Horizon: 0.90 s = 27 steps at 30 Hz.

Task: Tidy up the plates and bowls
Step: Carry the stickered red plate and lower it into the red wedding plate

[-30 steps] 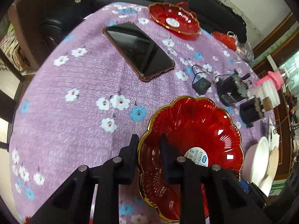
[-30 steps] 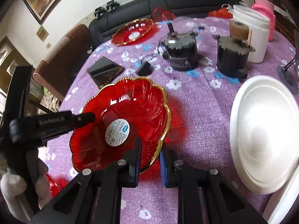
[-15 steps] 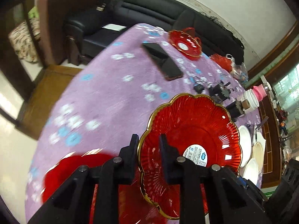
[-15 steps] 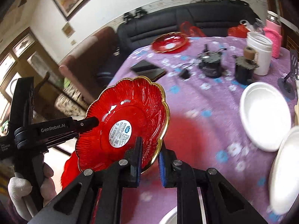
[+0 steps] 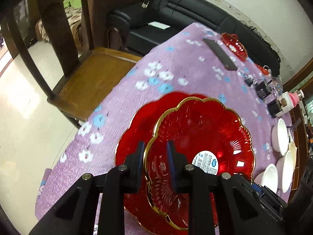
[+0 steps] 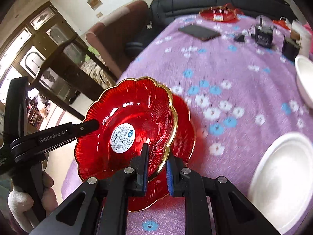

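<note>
Fingers of both grippers (image 5: 154, 157) (image 6: 157, 166) clamp red bowl (image 5: 199, 137) rim above second red bowl (image 5: 135, 129).

Red scalloped glass-like plate with gold rim (image 6: 135, 105): glossy, ribbed, translucent; paper sticker (image 6: 122, 138) at centre. Purple floral cloth over table (image 6: 234, 82): matt. White round plate (image 6: 281, 178): smooth. Black hand-held gripper (image 6: 156, 168): matt plastic, metal screws.

The held plate (image 6: 129, 121) was translucent red with a gold scalloped rim and radial ribbing; a white label with blue print sat at its centre. The plate beneath it (image 6: 183, 129) was the same red with gold edging. The tablecloth (image 6: 234, 82) was purple, patterned with white and blue flowers. Ahead of the grippers, the bowls (image 5: 282, 137) were white. The gripper fingers (image 6: 143, 168) were black with blue pads.
</note>
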Each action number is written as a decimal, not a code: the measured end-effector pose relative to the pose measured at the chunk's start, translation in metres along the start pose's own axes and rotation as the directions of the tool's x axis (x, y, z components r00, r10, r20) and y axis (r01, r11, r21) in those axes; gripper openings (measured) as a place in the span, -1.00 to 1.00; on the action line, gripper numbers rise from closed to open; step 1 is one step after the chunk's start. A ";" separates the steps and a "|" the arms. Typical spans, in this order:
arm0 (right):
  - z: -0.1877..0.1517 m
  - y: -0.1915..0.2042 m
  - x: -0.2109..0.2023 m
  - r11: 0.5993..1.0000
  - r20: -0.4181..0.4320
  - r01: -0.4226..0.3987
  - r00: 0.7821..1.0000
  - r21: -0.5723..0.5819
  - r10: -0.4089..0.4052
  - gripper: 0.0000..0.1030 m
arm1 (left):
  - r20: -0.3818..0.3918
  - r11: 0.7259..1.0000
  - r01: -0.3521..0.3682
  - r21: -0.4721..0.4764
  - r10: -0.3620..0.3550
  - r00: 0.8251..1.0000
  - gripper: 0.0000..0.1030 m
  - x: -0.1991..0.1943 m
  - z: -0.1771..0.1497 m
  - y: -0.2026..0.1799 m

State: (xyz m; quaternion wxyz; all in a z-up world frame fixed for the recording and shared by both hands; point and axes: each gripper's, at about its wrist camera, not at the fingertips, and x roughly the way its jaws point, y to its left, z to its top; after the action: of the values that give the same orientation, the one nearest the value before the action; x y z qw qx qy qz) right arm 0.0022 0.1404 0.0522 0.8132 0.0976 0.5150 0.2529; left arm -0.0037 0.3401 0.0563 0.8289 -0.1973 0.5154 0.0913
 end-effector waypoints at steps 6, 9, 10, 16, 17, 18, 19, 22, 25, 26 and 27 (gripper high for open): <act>-0.004 -0.006 0.010 1.000 -0.014 -0.013 1.000 0.010 0.013 -0.65 | -0.006 1.000 -0.018 -0.005 0.018 1.000 -0.57 0.012 -0.007 0.004; -0.003 -0.005 0.013 1.000 -0.013 0.003 1.000 0.001 -0.003 -0.60 | 0.004 1.000 -0.012 -0.004 0.012 1.000 -0.44 0.011 -0.006 0.003; -0.003 -0.004 0.013 1.000 -0.007 0.014 1.000 -0.006 -0.014 -0.60 | 0.005 1.000 -0.004 -0.001 0.004 1.000 -0.32 0.011 -0.007 0.003; 0.001 0.009 0.018 0.993 0.023 0.080 0.997 -0.084 -0.078 -0.40 | -0.006 0.999 0.050 -0.001 -0.050 0.999 0.13 0.009 -0.004 -0.004; 0.002 0.011 0.019 0.991 0.027 0.090 0.996 -0.095 -0.088 -0.34 | -0.008 0.999 0.052 -0.003 -0.052 0.999 0.14 0.008 -0.003 -0.004; 0.001 0.014 0.020 0.988 0.031 0.107 0.994 -0.113 -0.104 -0.29 | -0.007 0.999 0.051 -0.002 -0.051 0.999 0.14 0.006 -0.002 -0.004; 0.001 0.017 0.021 0.984 0.037 0.124 0.992 -0.131 -0.120 -0.26 | -0.008 0.999 0.050 -0.002 -0.050 0.999 0.15 0.006 -0.002 -0.004; -0.002 0.024 0.023 0.971 0.054 0.162 0.986 -0.176 -0.155 -0.17 | -0.018 0.998 0.056 0.009 -0.056 0.998 0.15 0.004 -0.001 -0.003; -0.004 0.026 0.025 0.961 0.071 0.189 0.981 -0.200 -0.178 -0.16 | -0.030 0.998 0.051 0.030 -0.050 0.998 0.15 -0.001 -0.001 -0.004; -0.004 0.026 0.025 0.960 0.075 0.192 0.981 -0.203 -0.180 -0.15 | -0.014 0.999 0.041 0.036 -0.041 0.999 0.16 -0.006 -0.001 -0.003; -0.004 0.026 0.025 0.961 0.076 0.190 0.981 -0.202 -0.178 -0.14 | 0.010 0.998 0.032 0.046 -0.033 0.999 0.17 -0.013 -0.001 -0.004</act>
State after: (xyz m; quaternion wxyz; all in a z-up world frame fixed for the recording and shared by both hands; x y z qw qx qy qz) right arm -0.0004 0.1749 0.0416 0.8534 -0.0292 0.4689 0.2257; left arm -0.0091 0.3368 0.0679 0.8373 -0.1862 0.5096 0.0671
